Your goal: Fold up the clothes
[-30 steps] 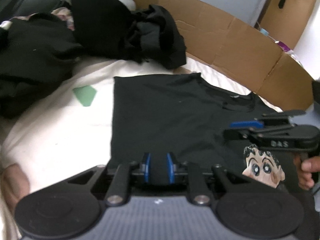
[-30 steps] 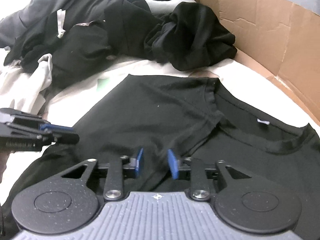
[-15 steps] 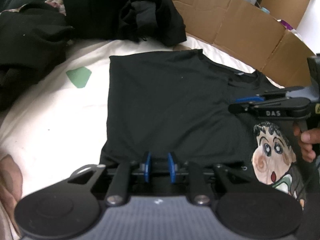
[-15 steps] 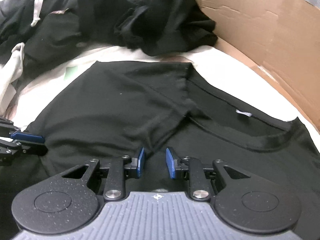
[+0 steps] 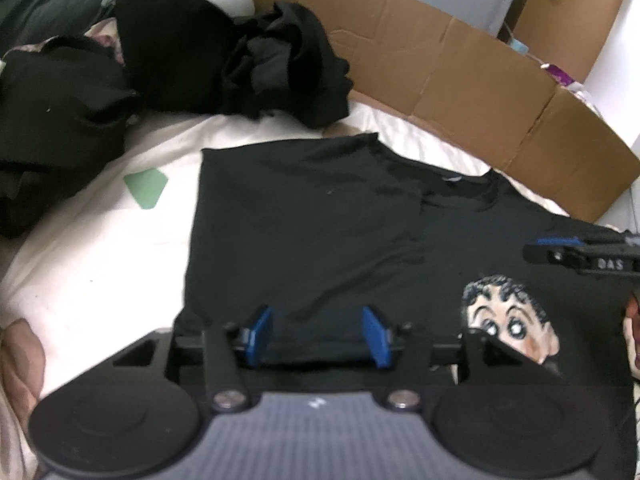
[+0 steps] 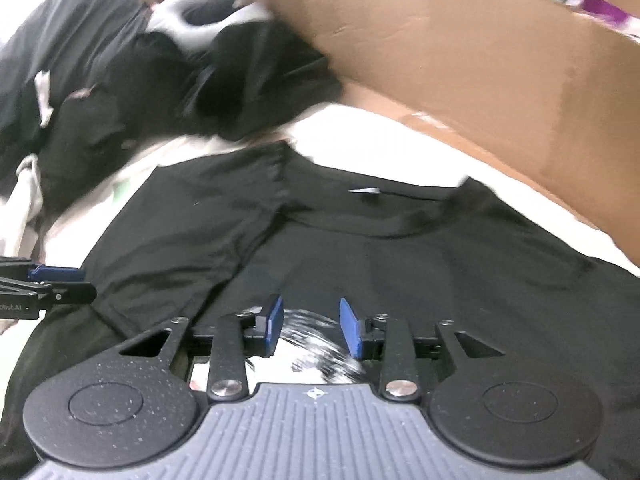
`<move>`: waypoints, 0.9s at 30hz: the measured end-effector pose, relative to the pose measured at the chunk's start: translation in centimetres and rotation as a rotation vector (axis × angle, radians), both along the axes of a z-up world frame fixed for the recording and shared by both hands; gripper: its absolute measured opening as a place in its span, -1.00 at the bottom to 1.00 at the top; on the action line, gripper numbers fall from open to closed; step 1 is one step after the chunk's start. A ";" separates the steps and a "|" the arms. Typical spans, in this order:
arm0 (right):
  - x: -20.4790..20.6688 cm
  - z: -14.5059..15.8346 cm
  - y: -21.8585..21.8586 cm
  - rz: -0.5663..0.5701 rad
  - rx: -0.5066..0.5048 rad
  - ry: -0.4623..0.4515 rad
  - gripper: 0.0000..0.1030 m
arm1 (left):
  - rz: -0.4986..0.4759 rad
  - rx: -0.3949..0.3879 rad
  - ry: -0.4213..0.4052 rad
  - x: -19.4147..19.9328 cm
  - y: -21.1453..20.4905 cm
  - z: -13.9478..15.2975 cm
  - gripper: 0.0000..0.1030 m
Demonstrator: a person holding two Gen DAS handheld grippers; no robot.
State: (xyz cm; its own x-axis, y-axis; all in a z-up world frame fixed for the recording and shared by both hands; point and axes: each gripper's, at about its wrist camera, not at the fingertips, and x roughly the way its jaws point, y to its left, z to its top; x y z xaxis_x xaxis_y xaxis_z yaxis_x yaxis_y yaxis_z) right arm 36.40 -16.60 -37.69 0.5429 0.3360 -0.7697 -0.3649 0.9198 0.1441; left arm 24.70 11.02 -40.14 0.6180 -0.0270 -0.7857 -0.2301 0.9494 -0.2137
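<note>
Fabric had just slipped free: the left gripper (image 5: 318, 336), which a second earlier pinched the folded edge of the black T-shirt (image 5: 312, 224), was spreading its blue pads with the cloth lying slack between them. The right gripper (image 6: 311, 326) was opening too, above the shirt's cartoon print, nothing clamped. The shirt lay flat across the white bedding (image 5: 92, 248) at centre frame, one side folded over the middle, collar toward the cardboard wall (image 5: 460, 76). That fold seemed finished; the other side likely came next.
</note>
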 end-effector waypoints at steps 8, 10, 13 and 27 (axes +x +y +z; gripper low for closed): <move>-3.2 1.6 -6.6 -0.170 -0.047 -0.031 -0.13 | -0.174 0.091 0.034 2.1 -2.8 2.0 0.22; -4.1 2.2 -8.1 -0.200 -0.051 -0.039 -0.12 | -0.223 0.134 0.040 3.0 -3.2 2.9 0.33; -5.3 3.1 -10.6 -0.254 -0.045 -0.052 0.03 | -0.273 0.171 0.039 4.2 -3.8 4.2 0.49; -9.9 6.2 -22.8 -0.528 -0.079 -0.069 0.07 | -0.352 0.066 0.052 9.4 -9.7 5.8 0.62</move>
